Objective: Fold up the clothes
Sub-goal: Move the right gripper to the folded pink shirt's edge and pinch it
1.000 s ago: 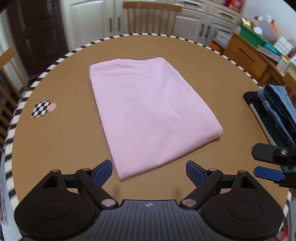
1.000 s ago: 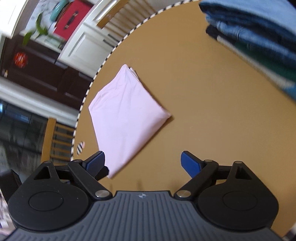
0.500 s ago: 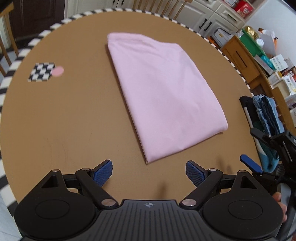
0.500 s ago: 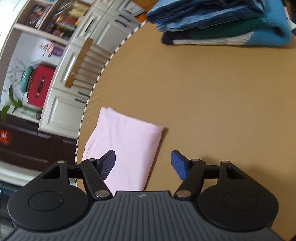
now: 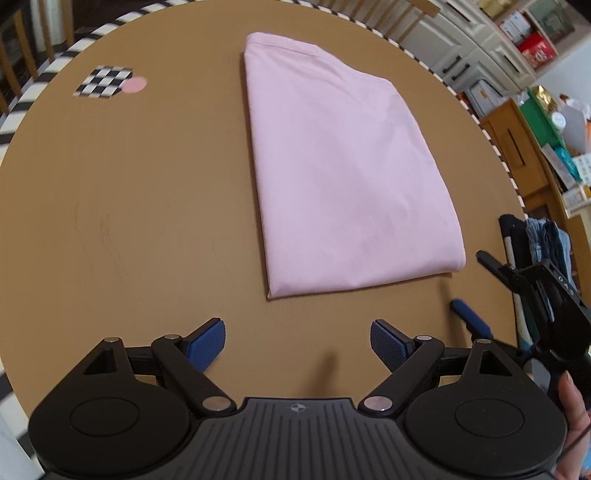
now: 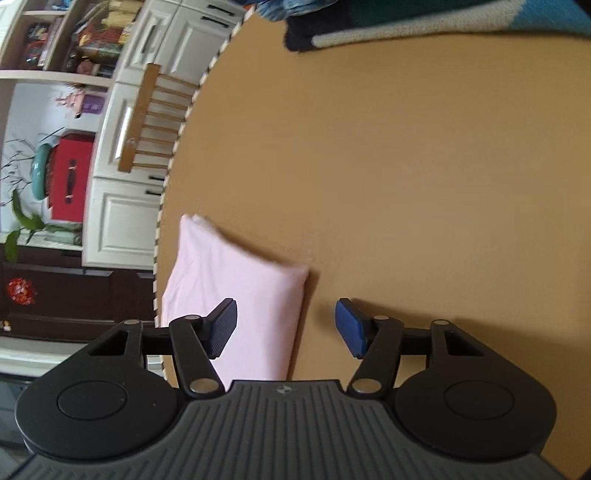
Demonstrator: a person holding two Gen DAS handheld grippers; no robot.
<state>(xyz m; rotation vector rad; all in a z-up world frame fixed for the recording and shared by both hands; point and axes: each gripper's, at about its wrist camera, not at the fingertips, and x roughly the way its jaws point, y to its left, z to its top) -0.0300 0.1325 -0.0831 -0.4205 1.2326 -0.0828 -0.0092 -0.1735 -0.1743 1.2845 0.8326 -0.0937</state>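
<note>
A pink garment (image 5: 343, 166), folded into a flat rectangle, lies in the middle of the round brown table (image 5: 110, 221). My left gripper (image 5: 297, 343) hovers just short of the garment's near edge, open, with only bare table between its fingers. At the garment's near right corner my right gripper (image 5: 476, 288) comes in low and rolled on its side. In the right wrist view the right gripper (image 6: 286, 328) has its jaws closing. One pad is over the pink garment (image 6: 251, 288) and the other over bare table. Neither pad presses on the cloth.
A stack of folded clothes (image 5: 543, 240) sits at the table's right edge and shows again as the stack (image 6: 443, 22). A checkered marker with a pink dot (image 5: 105, 81) lies far left. A wooden chair (image 6: 147, 118) and white cabinets stand beyond the striped rim.
The left gripper has rolled and come lower toward the garment's near edge. The right gripper has dropped to the garment's right corner, rolled, and its jaws have narrowed.
</note>
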